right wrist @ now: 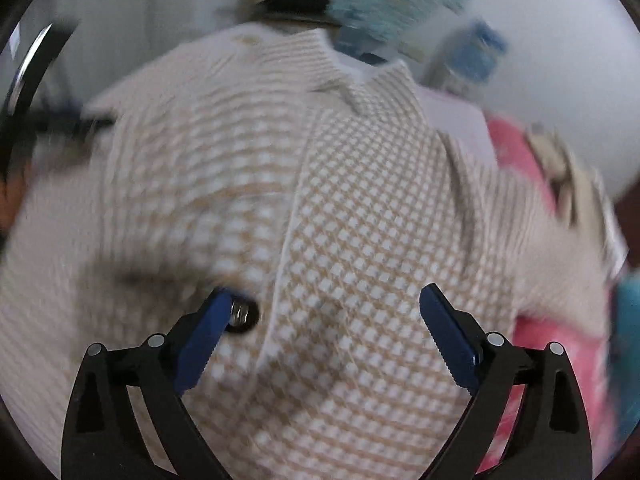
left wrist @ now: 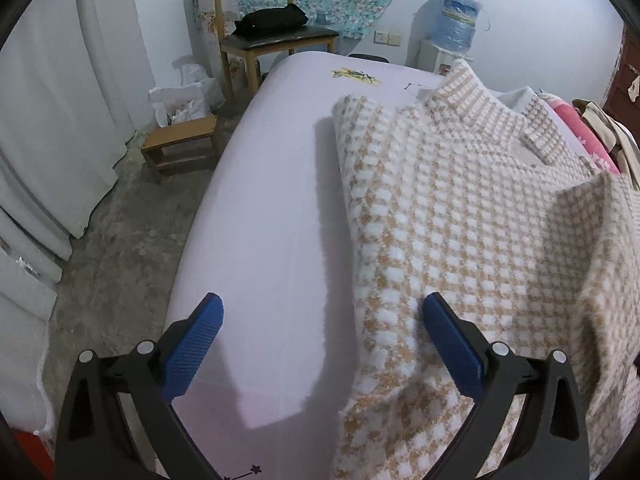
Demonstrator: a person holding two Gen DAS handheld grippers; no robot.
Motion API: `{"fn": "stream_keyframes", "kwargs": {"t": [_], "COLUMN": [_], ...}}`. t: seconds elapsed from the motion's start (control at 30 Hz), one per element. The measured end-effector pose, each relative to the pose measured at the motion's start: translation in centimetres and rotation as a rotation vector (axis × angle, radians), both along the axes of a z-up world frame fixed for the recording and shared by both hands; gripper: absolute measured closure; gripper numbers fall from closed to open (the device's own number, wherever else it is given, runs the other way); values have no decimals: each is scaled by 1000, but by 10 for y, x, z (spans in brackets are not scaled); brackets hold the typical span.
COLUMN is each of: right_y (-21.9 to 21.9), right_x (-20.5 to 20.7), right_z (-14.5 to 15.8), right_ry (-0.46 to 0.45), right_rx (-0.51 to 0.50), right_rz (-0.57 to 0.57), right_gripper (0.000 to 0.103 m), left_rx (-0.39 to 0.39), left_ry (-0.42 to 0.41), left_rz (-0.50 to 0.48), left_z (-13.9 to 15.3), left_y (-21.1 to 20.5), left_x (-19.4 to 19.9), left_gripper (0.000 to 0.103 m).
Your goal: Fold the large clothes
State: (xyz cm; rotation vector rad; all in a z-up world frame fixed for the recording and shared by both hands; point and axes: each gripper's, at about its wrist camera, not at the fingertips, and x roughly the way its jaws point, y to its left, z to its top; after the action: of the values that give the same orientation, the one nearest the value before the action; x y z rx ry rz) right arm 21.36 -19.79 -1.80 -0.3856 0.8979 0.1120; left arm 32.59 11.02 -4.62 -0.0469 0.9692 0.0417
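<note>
Bed (left wrist: 272,184) with pale lilac sheet. Left hand-held gripper (left wrist: 322,320) spread wide, empty; right hand-held gripper (right wrist: 326,308) likewise. Tan-and-white houndstooth coat (left wrist: 460,220), collared, lies under right pad of the left one, extending ahead-right. Right view, blurred, shows a dark button (right wrist: 242,314) by left pad.

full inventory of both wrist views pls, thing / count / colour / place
coat: 1, beige-white check, on bed
bed sheet: 1, pale lilac
button: 1, dark, on coat front
pink cloth: 1, bed's far right edge
chair: 1, wooden, by wall
black bag: 1, on chair
stool: 1, wooden, floor
water bottle: 1, blue, on dispenser
left tool: open, at coat edge
right tool: open, over coat
</note>
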Motion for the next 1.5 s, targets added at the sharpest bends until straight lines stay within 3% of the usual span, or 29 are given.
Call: {"fn": "stream_keyframes", "kwargs": {"t": [0.1,0.3,0.5,0.6,0.67,0.73,0.77,0.83,0.87,0.9,0.97,1.1,1.17,1.2,1.3,1.4,1.5], "right_y": [15,51,85,88,85,78,72,59,46,32,4,-69,-114,-129,-175,-193,-186], "right_x": [-14,-18,12,31,36,37,38,37,40,39,47,57,62,64,67,61,63], "right_z": [11,30,4,-10,-12,-10,-8,-1,5,14,29,70,78,77,63,45,26], "right_ry": [-19,-32,-23,-27,-25,-27,-22,-18,-1,22,6,-146,-180,-189,-164,-134,-70], "right_rx": [25,284,265,154,134,133,158,201,270,360,452,531,620,641,678,718,715], "right_rz": [101,256,213,150,134,118,115,90,80,74,25,-116,-208,-249,-397,-439,-415], "right_gripper": [12,12,13,24,31,48,53,81,84,100,99,99,95,91,45,45,45], "left_rx": [-5,2,6,8,9,8,9,10,10,10,10,10,9,9,24,101,114], "left_ry": [4,7,7,8,7,7,7,5,5,5,6,9,9,9,-7,-135,-214], "left_rz": [-1,-4,8,10,10,10,12,12,14,13,12,13,14,13,13,-29,-167], "left_z": [-2,-3,-4,-4,-4,-4,-4,-4,-4,-4,-4,-4,-3,-3,0,17,30], "left_y": [1,0,0,-1,-1,0,0,0,0,0,-1,0,0,0,0,-8,-22], "left_x": [2,2,2,2,2,2,2,2,2,2,2,2,2,2,0,-17,-37], "left_gripper": [5,4,4,4,4,4,4,4,4,4,4,4,4,4,4,5,5]}}
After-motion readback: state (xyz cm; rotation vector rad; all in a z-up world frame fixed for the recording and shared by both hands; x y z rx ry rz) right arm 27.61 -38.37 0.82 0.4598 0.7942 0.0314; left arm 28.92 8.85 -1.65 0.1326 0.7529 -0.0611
